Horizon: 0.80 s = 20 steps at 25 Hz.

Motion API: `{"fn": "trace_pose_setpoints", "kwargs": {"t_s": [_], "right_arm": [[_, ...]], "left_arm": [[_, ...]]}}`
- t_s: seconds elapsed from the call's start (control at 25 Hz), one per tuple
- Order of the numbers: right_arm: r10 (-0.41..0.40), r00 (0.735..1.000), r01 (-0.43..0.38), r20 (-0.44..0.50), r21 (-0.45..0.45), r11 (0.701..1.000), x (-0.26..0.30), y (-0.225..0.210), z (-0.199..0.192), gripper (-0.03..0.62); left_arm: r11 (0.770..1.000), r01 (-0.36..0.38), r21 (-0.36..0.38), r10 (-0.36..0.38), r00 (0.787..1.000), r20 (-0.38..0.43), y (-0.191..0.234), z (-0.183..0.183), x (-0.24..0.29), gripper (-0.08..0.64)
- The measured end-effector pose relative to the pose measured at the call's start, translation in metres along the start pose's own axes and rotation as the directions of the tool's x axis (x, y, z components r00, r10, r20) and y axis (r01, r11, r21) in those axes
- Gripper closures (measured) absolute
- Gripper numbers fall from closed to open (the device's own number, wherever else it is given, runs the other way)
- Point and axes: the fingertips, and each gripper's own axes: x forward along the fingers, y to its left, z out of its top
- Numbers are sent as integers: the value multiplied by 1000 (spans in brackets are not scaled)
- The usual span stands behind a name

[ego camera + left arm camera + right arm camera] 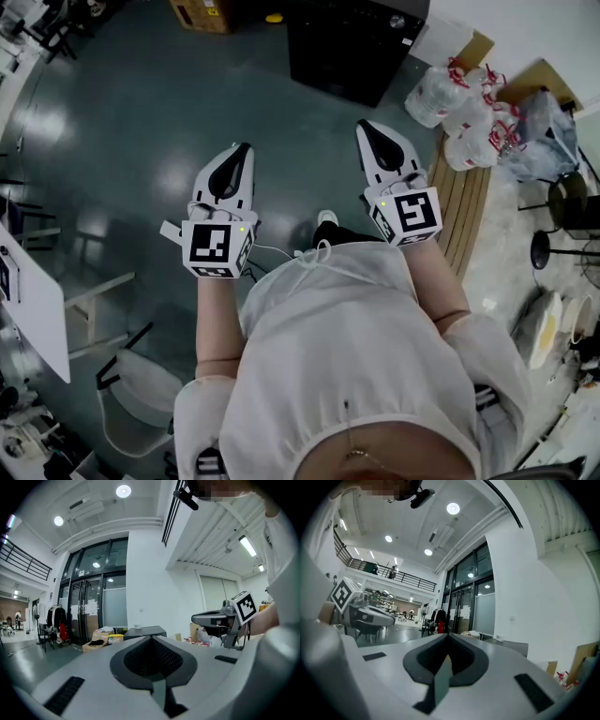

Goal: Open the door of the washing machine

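A person holds the left tongs point(244, 150) level over the grey floor point(131, 112), jaws together and empty. The right tongs point(364, 127) are likewise closed on nothing. The dark washing machine point(352, 42) stands untouched at twelve o'clock from the right tongs.

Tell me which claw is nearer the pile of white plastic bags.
Right. In the head view the right claw is just left of the white plastic bags; the left claw is farther left, beyond the right one.

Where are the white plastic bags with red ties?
Head view, upper right: the bags lie right of the big black box, at the far end of the wooden slats.
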Motion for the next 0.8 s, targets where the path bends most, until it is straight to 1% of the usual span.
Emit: {"fn": "trace_pose_setpoints", "kwargs": {"t_s": [0.08,0.16,0.2,0.24,0.28,0.4,0.52,0.68,0.8], "right_arm": [[-4,1000,4,3,21,1000,2,-2,-3,588],[-28,1000,27,13,53,998,6,-5,-7,597],[-32,999,31,13,67,997,11,-6,-9,507],[-23,1000,23,8,77,997,16,-4,-12,276],[-13,1000,13,-2,83,996,21,-3,-15,190],[-12,999,16,-41,79,997,37,-6,-25,190],[-8,998,14,-60,88,996,59,-14,-36,190],[12,997,-3,-80,112,994,103,-22,-56,190],[27,996,-16,-90,119,993,146,-32,-71,193]], "left_arm": [[1000,-6,-4,6,1000,-1,2,-2,1,537],[1000,-8,-6,8,1000,-3,3,-6,1,537],[1000,-10,-6,10,1000,-6,4,-8,1,537],[1000,-13,-6,12,1000,-10,6,-10,1,537],[1000,-17,-7,17,1000,-15,9,-12,0,537],[999,-38,-14,37,999,-31,19,-18,5,537],[999,-50,-14,49,998,-42,32,-24,18,537],[997,-73,-18,71,995,-70,61,-41,45,537],[996,-91,-23,89,992,-91,91,-51,75,537]]}}
